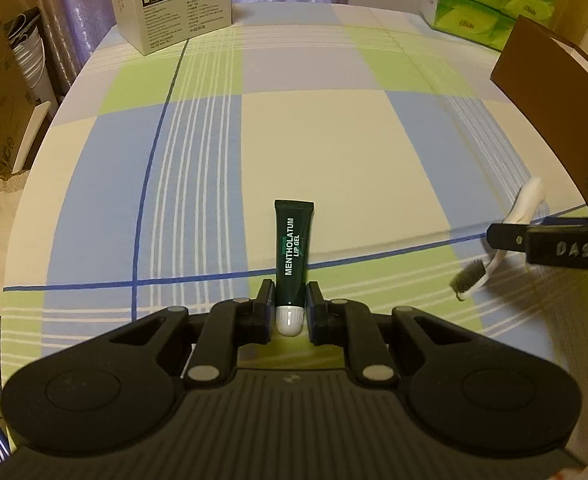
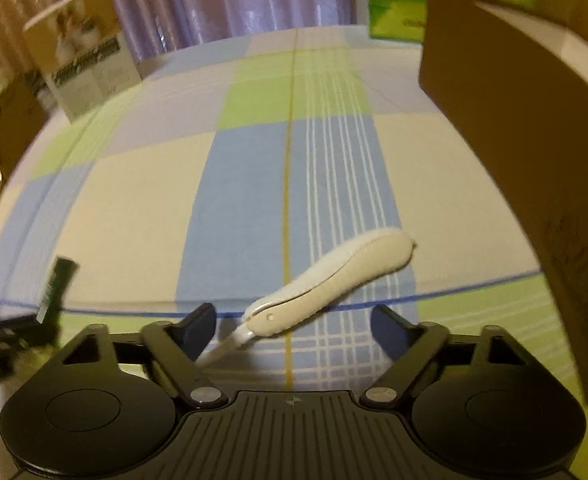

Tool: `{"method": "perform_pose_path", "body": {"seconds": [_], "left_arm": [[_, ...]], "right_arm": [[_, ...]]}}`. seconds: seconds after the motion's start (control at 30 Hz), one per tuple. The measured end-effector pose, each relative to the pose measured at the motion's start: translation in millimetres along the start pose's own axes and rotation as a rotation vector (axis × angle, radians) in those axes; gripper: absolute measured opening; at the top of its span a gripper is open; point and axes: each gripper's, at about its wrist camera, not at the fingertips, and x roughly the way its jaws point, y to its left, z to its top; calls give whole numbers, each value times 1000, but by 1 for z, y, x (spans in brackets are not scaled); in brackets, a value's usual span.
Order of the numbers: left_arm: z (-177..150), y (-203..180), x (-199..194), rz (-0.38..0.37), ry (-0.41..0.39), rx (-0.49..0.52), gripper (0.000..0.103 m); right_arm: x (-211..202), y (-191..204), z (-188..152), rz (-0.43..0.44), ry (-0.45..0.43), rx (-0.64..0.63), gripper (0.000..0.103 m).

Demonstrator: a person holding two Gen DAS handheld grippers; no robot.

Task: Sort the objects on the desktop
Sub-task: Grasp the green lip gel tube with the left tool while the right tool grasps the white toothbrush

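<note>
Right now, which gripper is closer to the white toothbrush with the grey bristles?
Right. The right gripper is open with the white toothbrush lying between its fingers. The left gripper is off to the side, shut on the dark green lip gel tube.

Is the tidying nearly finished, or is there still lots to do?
Just begun, it seems. Nothing looks put away yet in these views. In hand: the left gripper is shut on the green lip gel tube, near its white cap. Left to do: the white toothbrush lies on the checked cloth between the open fingers of the right gripper, not gripped. The brown box beside it may be where things go.
</note>
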Motion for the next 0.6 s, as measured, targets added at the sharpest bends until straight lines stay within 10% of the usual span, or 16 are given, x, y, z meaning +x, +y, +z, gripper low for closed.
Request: {"method": "perform_pose_path", "body": {"seconds": [0.37, 0.6], "left_arm": [[-2, -13, 1, -40, 23, 1, 13], [-7, -28, 0, -68, 24, -9, 17]], "right_arm": [[-14, -19, -12, 50, 55, -198, 24], [-24, -40, -20, 74, 78, -201, 27]]}}
